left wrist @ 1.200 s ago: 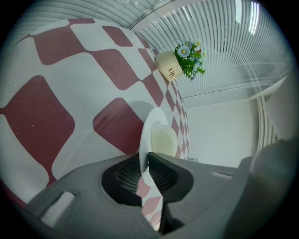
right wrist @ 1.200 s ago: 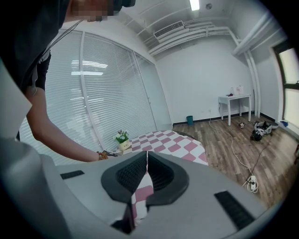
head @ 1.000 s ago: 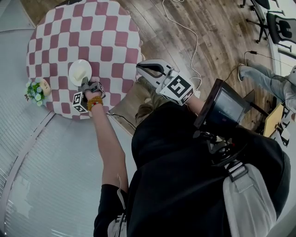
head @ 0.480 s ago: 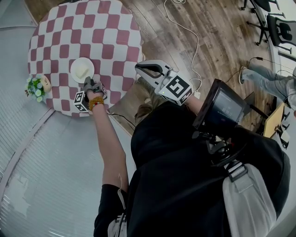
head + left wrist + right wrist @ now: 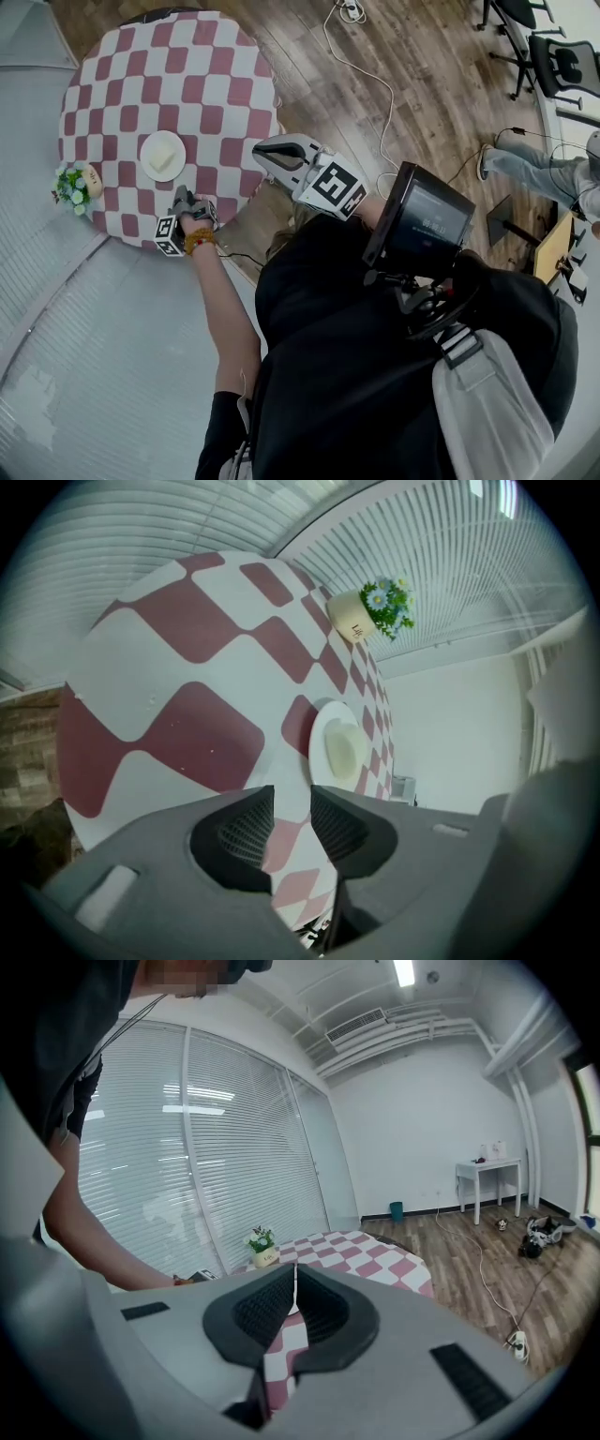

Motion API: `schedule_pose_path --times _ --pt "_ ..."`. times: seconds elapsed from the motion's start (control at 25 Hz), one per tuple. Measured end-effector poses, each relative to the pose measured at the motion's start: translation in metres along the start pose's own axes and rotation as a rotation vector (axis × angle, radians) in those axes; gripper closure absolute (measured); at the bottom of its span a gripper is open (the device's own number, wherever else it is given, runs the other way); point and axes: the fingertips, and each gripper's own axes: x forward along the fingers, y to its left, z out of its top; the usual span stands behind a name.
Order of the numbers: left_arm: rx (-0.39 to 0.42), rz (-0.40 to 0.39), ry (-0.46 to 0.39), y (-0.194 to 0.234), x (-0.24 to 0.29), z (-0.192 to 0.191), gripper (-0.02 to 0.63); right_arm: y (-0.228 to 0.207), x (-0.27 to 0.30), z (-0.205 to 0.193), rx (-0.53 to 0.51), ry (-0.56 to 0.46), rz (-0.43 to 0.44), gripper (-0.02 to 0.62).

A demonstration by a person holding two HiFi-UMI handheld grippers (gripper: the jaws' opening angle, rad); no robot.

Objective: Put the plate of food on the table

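Your left gripper [image 5: 289, 817] just opened, backing off the round white plate of pale food [image 5: 339, 752].
Plate rests on the red-checked round table [image 5: 103, 70] beyond those empty jaws; left arm [image 5: 223, 314] outstretched, right gripper [image 5: 293, 1302] closed, empty.

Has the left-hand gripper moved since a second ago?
Yes. The left gripper pulled back from the plate toward the edge of the table; its jaws have just been opening, nothing between them.

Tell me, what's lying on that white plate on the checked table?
One pale yellow piece of food lies near the middle of the plate; nothing else shows on it. The plate hides the patch of checked tablecloth beneath it.
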Motion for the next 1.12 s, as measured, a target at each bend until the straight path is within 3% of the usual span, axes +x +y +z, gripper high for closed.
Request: schedule_pose_path --times 0.16,0.32,0.4,0.56,0.84,1.12 --pt "0.158 -0.013 0.045 0.004 -0.026 -0.008 0.5 -0.003 0.006 0.014 -0.029 -0.018 0.016 0.581" --pt "0.471 -0.034 0.098 -0.007 -0.064 -0.02 0.502 0.005 0.011 0.029 -0.054 -0.035 0.04 0.581" --pt "0.574 -0.057 0.096 -0.011 -0.078 -0.023 0.502 0.008 0.017 0.035 -0.07 -0.043 0.059 0.581" --pt "0.753 -0.147 0.033 -0.019 -0.105 -0.024 0.509 0.017 0.027 0.044 -0.105 -0.042 0.104 0.581" --pt "1.099 -0.31 -0.111 -0.029 -0.17 -0.018 0.581 0.062 0.033 0.043 -0.178 -0.053 0.163 0.581" --pt "1.407 -0.481 -0.227 -0.128 -0.231 -0.022 0.6 0.091 0.043 0.108 -0.208 -0.132 0.189 0.581"
